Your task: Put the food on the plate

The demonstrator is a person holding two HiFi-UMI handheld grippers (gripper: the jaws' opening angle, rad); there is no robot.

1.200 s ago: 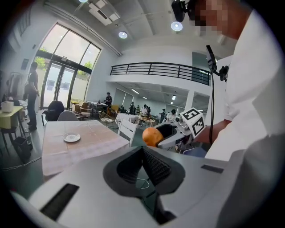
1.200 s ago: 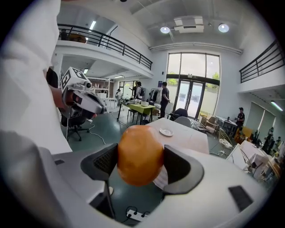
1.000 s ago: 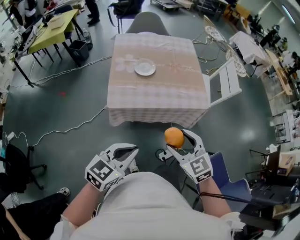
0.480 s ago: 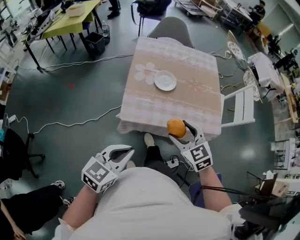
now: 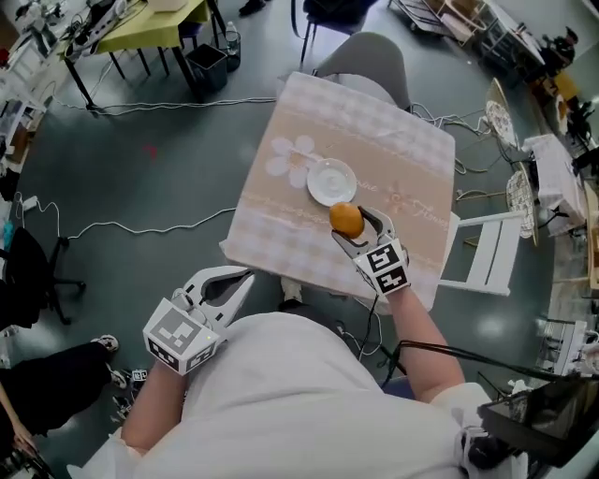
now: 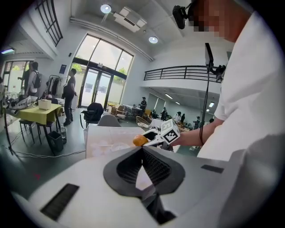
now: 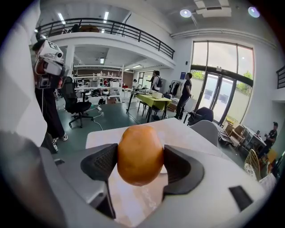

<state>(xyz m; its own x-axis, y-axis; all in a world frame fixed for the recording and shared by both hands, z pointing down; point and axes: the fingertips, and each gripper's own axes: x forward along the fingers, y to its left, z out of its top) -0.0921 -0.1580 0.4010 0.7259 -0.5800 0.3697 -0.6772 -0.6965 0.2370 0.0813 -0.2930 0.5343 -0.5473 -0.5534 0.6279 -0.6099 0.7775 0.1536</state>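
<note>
Cloth-covered table [image 5: 281, 234]. Grey chair [image 5: 370, 56] at table's far side. White folding chair [image 5: 487, 253] just beside table's right edge. Yellow-green desk [image 5: 154, 23] and black bin [image 5: 208, 65] beyond table, left. White cable [image 5: 140, 227] on floor left of table.

An open lab hall: mezzanine railing [image 7: 111, 26], tall glass doors [image 6: 95, 89], work desks [image 5: 154, 23], floor cables [image 5: 150, 227].

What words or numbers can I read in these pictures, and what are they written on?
None can be read.
Tablecloth: pinkish curly marks beside the plate, too blurred to read.
Left tool and right tool: black-and-white square patterns on their cubes, no letters.
Blue wall sign: too small to read.
</note>
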